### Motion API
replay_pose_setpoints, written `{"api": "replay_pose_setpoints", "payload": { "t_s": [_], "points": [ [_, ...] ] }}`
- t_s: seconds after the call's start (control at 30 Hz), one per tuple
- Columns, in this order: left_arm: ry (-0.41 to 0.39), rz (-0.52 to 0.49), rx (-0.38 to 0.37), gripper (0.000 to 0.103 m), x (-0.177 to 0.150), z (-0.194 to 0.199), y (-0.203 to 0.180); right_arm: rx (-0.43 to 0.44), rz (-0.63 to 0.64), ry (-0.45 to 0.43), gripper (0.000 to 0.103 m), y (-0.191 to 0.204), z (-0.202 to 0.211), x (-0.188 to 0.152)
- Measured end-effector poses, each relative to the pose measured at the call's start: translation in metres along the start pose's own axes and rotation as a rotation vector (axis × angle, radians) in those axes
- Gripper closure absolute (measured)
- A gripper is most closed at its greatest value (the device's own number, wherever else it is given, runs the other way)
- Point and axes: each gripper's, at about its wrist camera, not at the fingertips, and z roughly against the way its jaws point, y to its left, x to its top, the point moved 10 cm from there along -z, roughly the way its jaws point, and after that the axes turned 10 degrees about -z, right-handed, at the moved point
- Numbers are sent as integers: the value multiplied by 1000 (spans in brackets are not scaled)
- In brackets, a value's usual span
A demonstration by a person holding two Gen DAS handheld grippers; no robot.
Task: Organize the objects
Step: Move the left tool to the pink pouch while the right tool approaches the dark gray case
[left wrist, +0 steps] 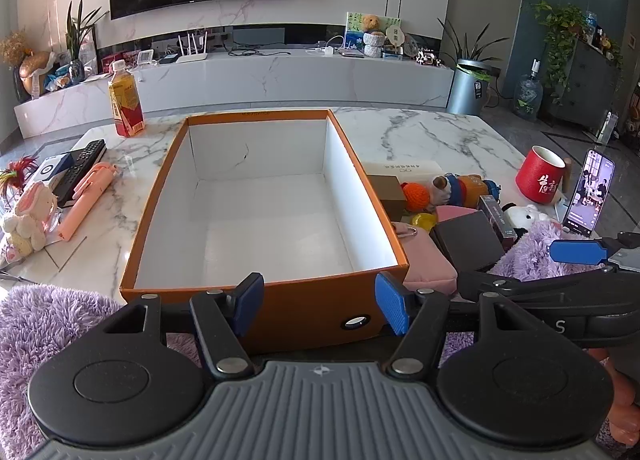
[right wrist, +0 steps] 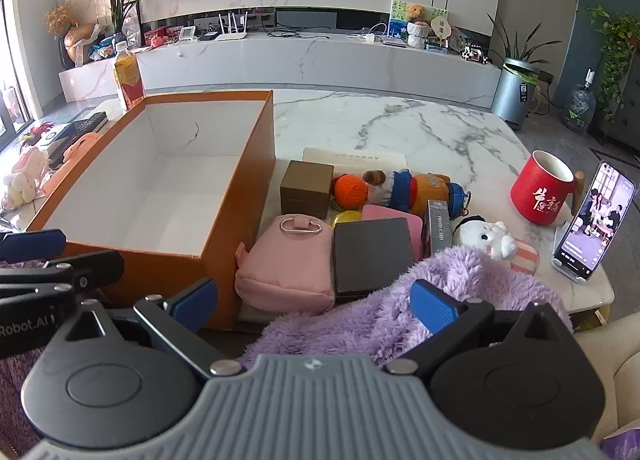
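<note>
Just beyond the gaping, empty left tongs (left wrist: 320, 302) and right tongs (right wrist: 316, 302) sits the orange box (left wrist: 304, 312).

An orange box (left wrist: 264, 200) with a bare white interior is seen on the marble table (left wrist: 420, 132), fronted by the parted blue pads (left wrist: 394, 302) of the left gripper (left wrist: 320, 302).

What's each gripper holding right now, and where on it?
Nothing. Left gripper is open in front of the orange box, touching nothing. Right gripper is open above the purple plush fabric, not clamped on it.
</note>
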Motion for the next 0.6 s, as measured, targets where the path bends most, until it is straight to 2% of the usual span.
{"api": "replay_pose_setpoints", "payload": {
  "t_s": [0.6],
  "points": [
    [27, 5, -19, 30, -2, -7, -1, 13, -6, 22, 1, 0, -7, -3]
  ]
}}
